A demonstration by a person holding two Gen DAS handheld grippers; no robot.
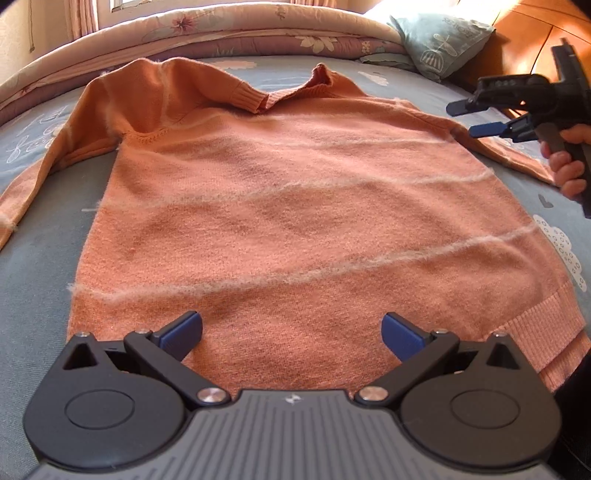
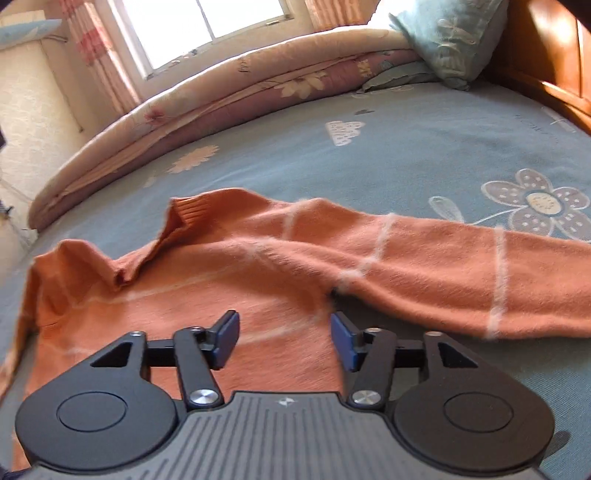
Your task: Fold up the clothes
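Note:
An orange sweater [image 1: 280,206] with thin white stripes lies flat on the bed, collar far, hem near. My left gripper [image 1: 291,332] hovers open over the hem, with nothing between its blue pads. In the left wrist view my right gripper [image 1: 476,120] is at the right edge, held by a hand [image 1: 565,166], above the sweater's right shoulder, open and empty. In the right wrist view my right gripper [image 2: 284,338] stands open above the sweater [image 2: 207,295] near the armpit. Its right sleeve [image 2: 461,280] stretches out to the right. The left sleeve [image 1: 44,158] bends back along the body.
The bed sheet [image 2: 406,155] is blue-grey with flower prints. A rolled floral quilt [image 2: 229,96] lies along the far side under a window [image 2: 207,26]. A teal pillow [image 1: 439,40] leans against the wooden headboard [image 2: 546,55] at the far right.

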